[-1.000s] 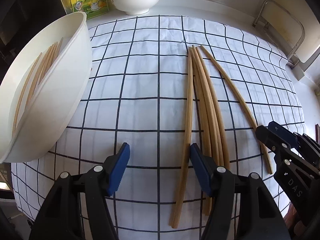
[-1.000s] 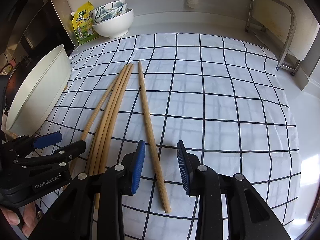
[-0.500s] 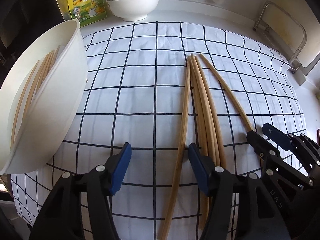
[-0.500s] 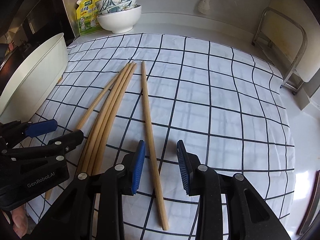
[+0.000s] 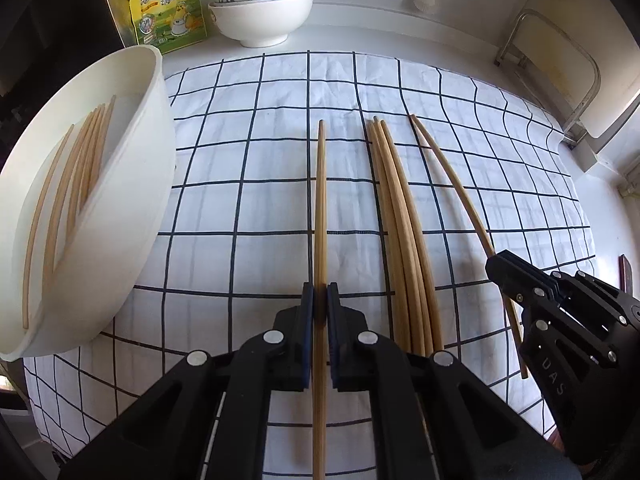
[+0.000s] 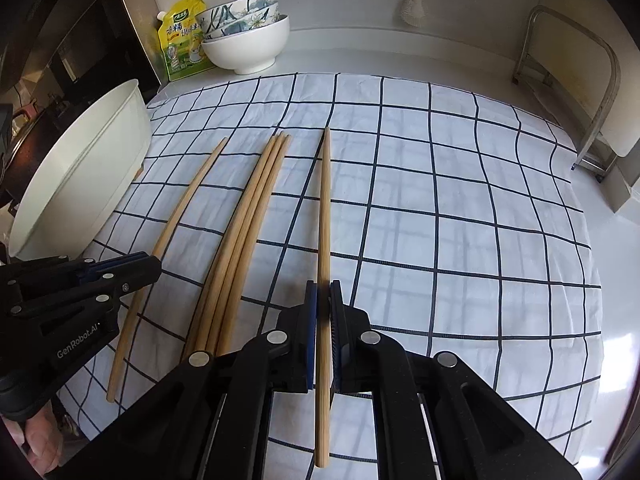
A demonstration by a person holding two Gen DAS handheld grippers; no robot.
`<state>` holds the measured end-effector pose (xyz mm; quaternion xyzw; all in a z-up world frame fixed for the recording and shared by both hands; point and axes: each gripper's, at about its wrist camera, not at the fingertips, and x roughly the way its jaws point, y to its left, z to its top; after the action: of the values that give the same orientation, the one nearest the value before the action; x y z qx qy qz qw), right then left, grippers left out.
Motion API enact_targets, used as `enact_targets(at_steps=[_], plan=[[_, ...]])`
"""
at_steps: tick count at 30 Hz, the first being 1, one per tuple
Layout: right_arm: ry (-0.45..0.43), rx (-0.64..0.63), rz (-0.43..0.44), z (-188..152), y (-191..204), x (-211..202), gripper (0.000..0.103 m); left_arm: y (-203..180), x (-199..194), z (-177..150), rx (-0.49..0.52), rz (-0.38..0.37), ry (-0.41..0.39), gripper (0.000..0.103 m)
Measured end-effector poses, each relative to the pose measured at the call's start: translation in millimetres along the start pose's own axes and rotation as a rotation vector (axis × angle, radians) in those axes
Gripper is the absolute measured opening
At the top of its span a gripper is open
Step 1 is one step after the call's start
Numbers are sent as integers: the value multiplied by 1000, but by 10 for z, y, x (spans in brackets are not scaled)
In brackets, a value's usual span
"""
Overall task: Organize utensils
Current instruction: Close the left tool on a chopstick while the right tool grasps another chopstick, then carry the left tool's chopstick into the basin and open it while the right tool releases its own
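- The left gripper [image 5: 319, 310] was clamped on one pale wooden chopstick [image 5: 320, 208], beside the white oval plastic tub [image 5: 132, 208] already holding several.
- The right gripper [image 6: 323, 312] pinched another chopstick [image 6: 325, 216] on the checked cloth [image 6: 460, 208].
- Three loose chopsticks [image 6: 248, 224] lay between them.
- Gripped near one end, either stick could pivot and slip free.

Both views are bright and sharp. Daylight enters from the right, glaring off the glossy white desk [image 6: 624, 280] and laying soft streaked shadows across the white black-checked cloth [image 6: 440, 240]. Fisheye distortion bows the grid lines outward; corners fall into dark vignette.
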<state>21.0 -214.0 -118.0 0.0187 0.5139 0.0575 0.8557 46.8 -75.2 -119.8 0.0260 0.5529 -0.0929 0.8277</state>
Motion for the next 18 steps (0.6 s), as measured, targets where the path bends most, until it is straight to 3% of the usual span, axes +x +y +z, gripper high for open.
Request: enact_targets(at_steps=[8, 18], plan=[[-62, -16, 34, 267, 283, -382, 6, 327, -507, 144, -30, -14, -90, 7], [-184, -137, 123, 869, 1291, -649, 6, 1348, -1068, 349, -126, 56, -185, 7]])
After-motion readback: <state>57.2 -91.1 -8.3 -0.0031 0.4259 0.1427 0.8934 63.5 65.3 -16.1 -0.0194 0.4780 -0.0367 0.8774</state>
